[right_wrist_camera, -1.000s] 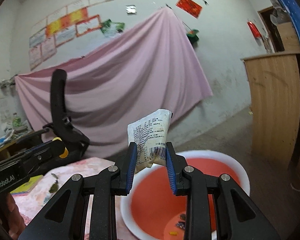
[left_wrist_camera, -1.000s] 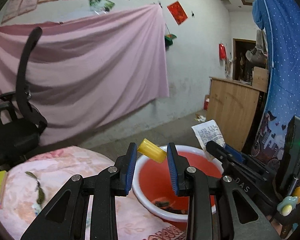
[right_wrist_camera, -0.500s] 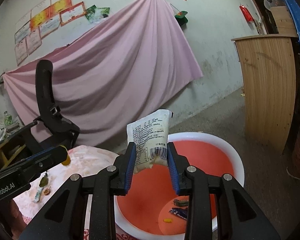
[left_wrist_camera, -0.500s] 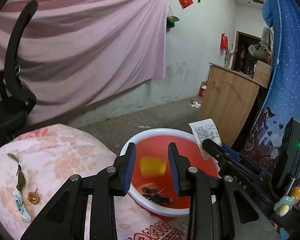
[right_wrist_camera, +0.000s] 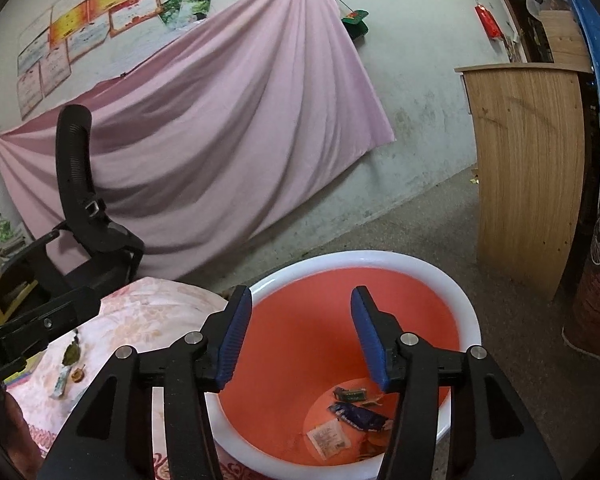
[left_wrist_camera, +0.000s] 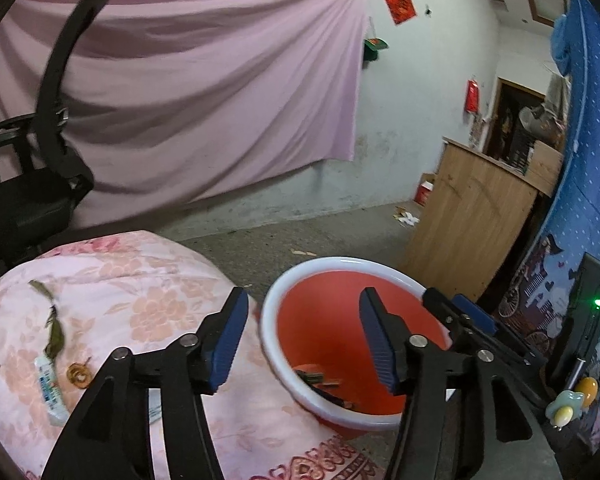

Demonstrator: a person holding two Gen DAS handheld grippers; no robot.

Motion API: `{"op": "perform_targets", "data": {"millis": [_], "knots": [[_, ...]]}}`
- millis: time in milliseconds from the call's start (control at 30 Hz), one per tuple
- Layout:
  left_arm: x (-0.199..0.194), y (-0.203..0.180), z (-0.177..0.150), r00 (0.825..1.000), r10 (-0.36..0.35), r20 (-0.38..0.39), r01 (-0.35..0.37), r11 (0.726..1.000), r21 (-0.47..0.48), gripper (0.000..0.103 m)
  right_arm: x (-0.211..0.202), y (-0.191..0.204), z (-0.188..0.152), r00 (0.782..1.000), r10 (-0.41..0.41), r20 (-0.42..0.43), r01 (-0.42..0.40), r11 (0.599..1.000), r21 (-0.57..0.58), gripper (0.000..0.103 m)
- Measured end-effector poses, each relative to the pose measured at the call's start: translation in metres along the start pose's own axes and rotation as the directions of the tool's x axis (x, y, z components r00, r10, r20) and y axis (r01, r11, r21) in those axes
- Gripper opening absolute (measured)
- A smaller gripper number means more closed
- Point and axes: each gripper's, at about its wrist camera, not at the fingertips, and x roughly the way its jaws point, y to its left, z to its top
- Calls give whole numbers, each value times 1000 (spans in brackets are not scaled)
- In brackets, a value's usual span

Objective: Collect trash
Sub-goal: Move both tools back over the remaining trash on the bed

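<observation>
A red basin with a white rim point(left_wrist_camera: 340, 264) point(right_wrist_camera: 440, 276) stands on the floor beside the table. Several wrappers lie in its bottom, among them a white packet point(right_wrist_camera: 327, 438) and a dark wrapper point(right_wrist_camera: 358, 416). My left gripper point(left_wrist_camera: 300, 338) is open and empty above the basin's left rim. My right gripper point(right_wrist_camera: 300, 338) is open and empty over the basin; it also shows in the left wrist view point(left_wrist_camera: 456, 312). On the pink floral tablecloth point(left_wrist_camera: 148, 312) lie a withered leaf point(left_wrist_camera: 54, 334), a small white tube point(left_wrist_camera: 50, 384) and a brown ring-shaped scrap point(left_wrist_camera: 79, 374).
A black office chair point(left_wrist_camera: 40, 168) stands behind the table on the left. A pink sheet point(left_wrist_camera: 204, 92) hangs on the far wall. A wooden cabinet point(left_wrist_camera: 472, 220) stands to the right of the basin, with a blue curtain point(left_wrist_camera: 588, 160) beyond it.
Both grippers have opened. The yellow piece left my left gripper and the white packet left my right gripper; both dropped into the basin. Both views have tilted downward.
</observation>
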Motion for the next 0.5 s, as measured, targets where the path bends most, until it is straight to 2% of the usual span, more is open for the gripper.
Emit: {"op": "perform_targets", "data": {"millis": [100,167,300,433,467,500], "knots": [[-14,14,-1,999,39,25,-38,999,-29,57,-2,6,1,1000,14,17,-14,1000,-11,57],[-26,25,-2,996,68,52,-65,997,-50,62,-5,11,3,999,26,35,-25,1000,-12,69],[-53,46,-9,985,126,119,-114,988,-102,80,-16,28,6,993,65,100,-62,997,-36,75],[-84,71,-22,966,180,188,-152,976,-155,83,-27,46,7,978,118,169,-109,992,-63,87],[-92,77,-27,959,197,203,-165,972,-165,87,-29,51,7,974,132,186,-121,990,-66,93],[-101,83,-31,949,225,222,-187,966,-177,99,-31,55,7,970,141,198,-130,989,-68,98]]}}
